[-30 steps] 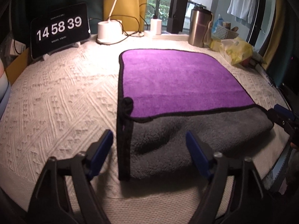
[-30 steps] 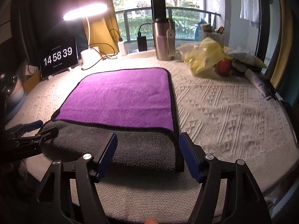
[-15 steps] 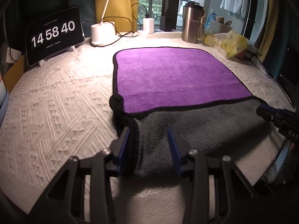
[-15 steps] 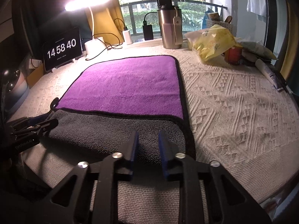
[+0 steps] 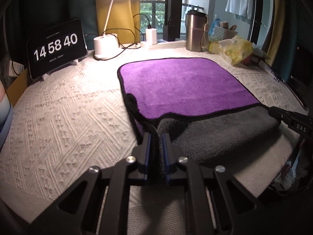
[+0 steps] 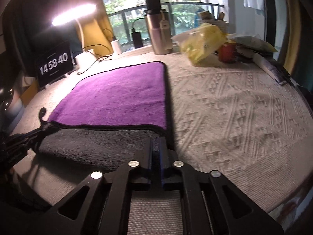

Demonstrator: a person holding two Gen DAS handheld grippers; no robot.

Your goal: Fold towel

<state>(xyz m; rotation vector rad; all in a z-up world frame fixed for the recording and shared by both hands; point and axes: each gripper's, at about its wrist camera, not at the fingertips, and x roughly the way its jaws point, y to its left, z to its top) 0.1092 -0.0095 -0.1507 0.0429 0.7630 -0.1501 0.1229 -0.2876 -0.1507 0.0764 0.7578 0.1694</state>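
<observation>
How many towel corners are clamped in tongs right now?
2. The left tongs are shut on the near left corner of the towel, and the right tongs are shut on its near right corner. The two far corners lie free on the table.

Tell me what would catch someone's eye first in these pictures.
The purple towel in the middle of the white bedspread, its near edge turned over to show grey. Each near corner is pinched: the left gripper and the right gripper are both shut on it. Behind, a bright lamp glares beside a clock reading 14 58 40.
</observation>
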